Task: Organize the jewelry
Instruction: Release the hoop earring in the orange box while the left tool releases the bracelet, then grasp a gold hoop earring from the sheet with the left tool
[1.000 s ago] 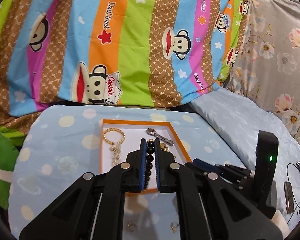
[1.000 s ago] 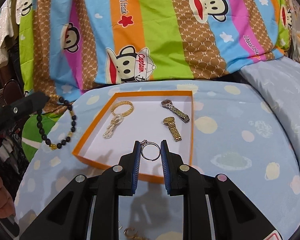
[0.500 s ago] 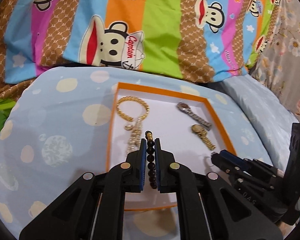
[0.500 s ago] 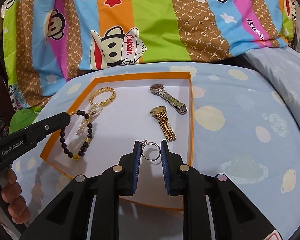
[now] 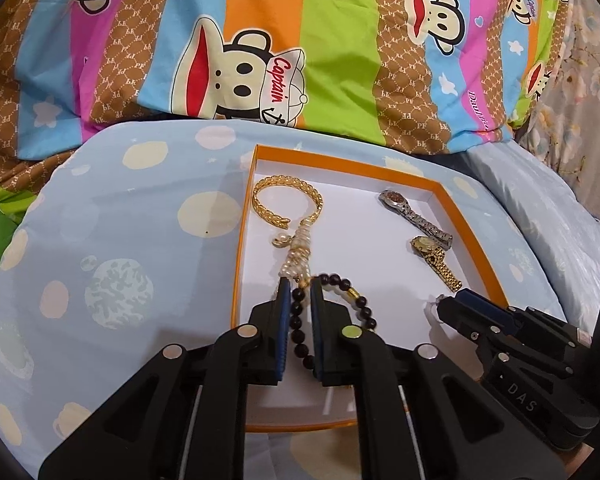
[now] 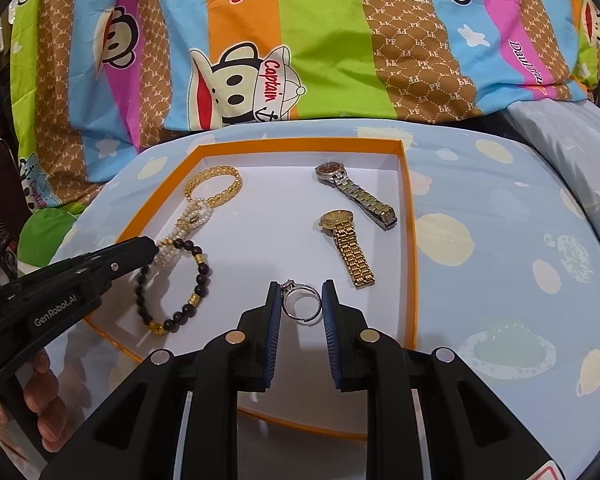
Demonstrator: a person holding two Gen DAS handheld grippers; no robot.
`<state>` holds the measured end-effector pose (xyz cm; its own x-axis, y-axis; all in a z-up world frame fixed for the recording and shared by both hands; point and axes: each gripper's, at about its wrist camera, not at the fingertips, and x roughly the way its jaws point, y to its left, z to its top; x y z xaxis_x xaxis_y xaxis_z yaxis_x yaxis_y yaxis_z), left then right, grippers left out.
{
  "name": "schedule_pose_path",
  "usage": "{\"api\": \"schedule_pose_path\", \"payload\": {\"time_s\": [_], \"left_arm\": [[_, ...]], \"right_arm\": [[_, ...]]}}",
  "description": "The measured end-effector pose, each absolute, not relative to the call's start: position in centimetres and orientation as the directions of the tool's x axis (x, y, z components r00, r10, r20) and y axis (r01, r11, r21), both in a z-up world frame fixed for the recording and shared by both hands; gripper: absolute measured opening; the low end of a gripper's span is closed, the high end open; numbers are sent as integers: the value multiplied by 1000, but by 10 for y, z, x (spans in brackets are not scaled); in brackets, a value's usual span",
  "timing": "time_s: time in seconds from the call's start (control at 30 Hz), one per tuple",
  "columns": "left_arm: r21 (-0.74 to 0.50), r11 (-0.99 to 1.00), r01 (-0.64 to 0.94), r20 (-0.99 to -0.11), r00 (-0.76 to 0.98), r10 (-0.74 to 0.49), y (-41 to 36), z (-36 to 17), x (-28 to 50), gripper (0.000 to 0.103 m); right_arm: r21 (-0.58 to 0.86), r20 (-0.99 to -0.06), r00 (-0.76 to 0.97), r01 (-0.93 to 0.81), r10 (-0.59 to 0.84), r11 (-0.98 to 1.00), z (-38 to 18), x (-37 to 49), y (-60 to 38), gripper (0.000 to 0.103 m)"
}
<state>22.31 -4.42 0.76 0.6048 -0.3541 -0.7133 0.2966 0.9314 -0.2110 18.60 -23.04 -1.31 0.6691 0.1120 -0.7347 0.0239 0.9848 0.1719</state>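
An orange-rimmed white tray [image 5: 244,240] [image 6: 408,240] rests on a blue dotted cushion. A black bead bracelet [image 6: 198,280] [image 5: 360,300] lies on its near left floor. My left gripper [image 5: 300,292] [image 6: 150,246] is down at the bracelet's top; its jaws are opening, with one strand of beads loose between the pads. Low over the tray's near right floor, my right gripper [image 6: 302,292] [image 5: 444,304] is shut on a silver ring [image 6: 300,300]. Also in the tray are a gold bracelet [image 5: 288,200], a pearl piece [image 5: 300,252], a silver watch [image 6: 356,192] and a gold watch [image 6: 348,244].
A striped monkey-print blanket [image 5: 300,40] rises right behind the cushion [image 5: 120,240]. A pale blue pillow [image 6: 572,140] lies to the right, with floral fabric [image 5: 596,80] beyond it. A person's hand [image 6: 40,400] grips the left tool at the lower left.
My left gripper came down into the tray with the bead bracelet. The bracelet now lies on the tray floor and the jaws have parted. My right gripper, still holding the ring, sank slightly.
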Motion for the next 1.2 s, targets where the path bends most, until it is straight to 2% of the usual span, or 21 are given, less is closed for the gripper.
{"api": "schedule_pose_path", "payload": {"time_s": [0.03,0.1,0.2,0.43,0.73,0.87,1.2], "left_arm": [[-202,934,295,-707,617,-347,-44,9,222,26],[-193,938,288,-689,641,-339,-42,17,217,45],[-177,942,285,-644,690,-330,-36,33,208,49],[-132,953,274,-595,747,-297,-9,58,168,50],[-113,957,267,-671,690,-272,8,25,116,50],[-143,952,271,-709,643,-290,10,9,99,50],[-172,944,282,-732,605,-314,6,0,77,52]], "right_arm": [[178,-726,679,27,113,984,-11,184,-232,21],[182,-702,705,42,100,982,-4,178,-238,29],[181,-669,739,63,76,981,10,166,-245,31],[164,-638,770,106,23,981,26,111,-250,36],[185,-708,704,102,61,977,2,52,-233,36],[196,-720,688,86,84,977,-4,37,-224,36],[205,-733,670,53,118,977,-13,15,-205,36]]}}
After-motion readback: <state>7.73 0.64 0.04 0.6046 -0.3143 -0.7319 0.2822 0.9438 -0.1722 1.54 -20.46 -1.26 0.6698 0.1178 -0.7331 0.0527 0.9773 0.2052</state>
